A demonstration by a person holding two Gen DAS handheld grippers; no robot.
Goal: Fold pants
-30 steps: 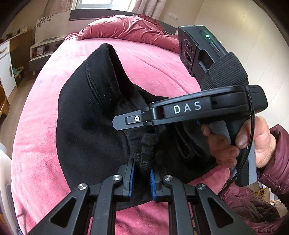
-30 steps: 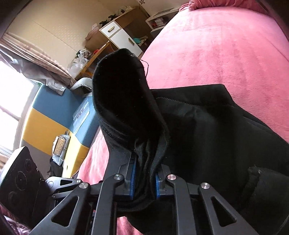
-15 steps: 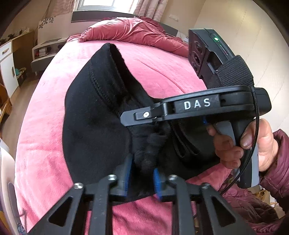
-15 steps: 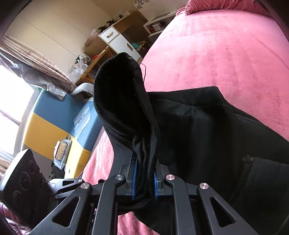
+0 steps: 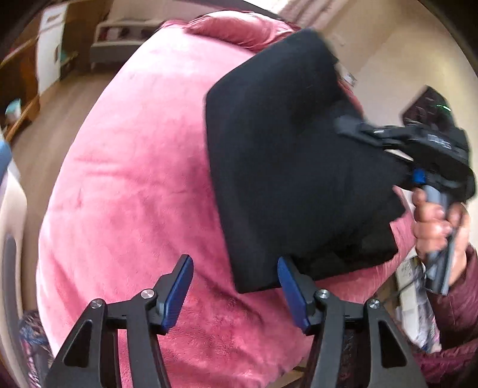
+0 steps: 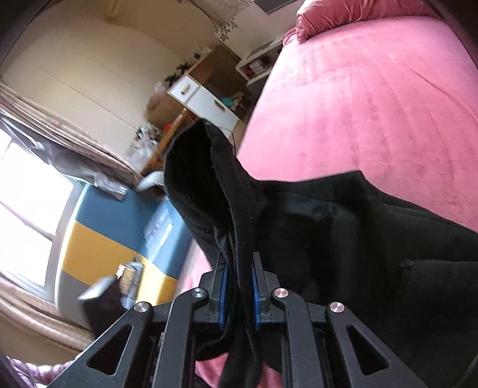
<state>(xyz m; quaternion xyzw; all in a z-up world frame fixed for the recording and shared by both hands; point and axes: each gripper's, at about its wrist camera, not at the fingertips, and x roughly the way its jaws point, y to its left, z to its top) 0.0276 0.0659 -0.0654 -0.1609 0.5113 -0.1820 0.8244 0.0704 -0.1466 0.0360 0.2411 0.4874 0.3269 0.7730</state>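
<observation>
The black pants lie folded into a compact block on the pink bed. My left gripper is open and empty, its blue pads just short of the block's near corner. My right gripper is shut on a bunched edge of the pants, with a fold of fabric rising above its jaws. In the left wrist view the right gripper sits at the block's right edge, held by a hand.
A pink pillow lies at the head of the bed. A white-drawered cabinet and a cluttered desk stand beside the bed. A blue and yellow panel is at the left by the window.
My left gripper has let go of the pants, opened wide and pulled back. The pants now lie as a flatter folded block. My right gripper still holds its edge.
</observation>
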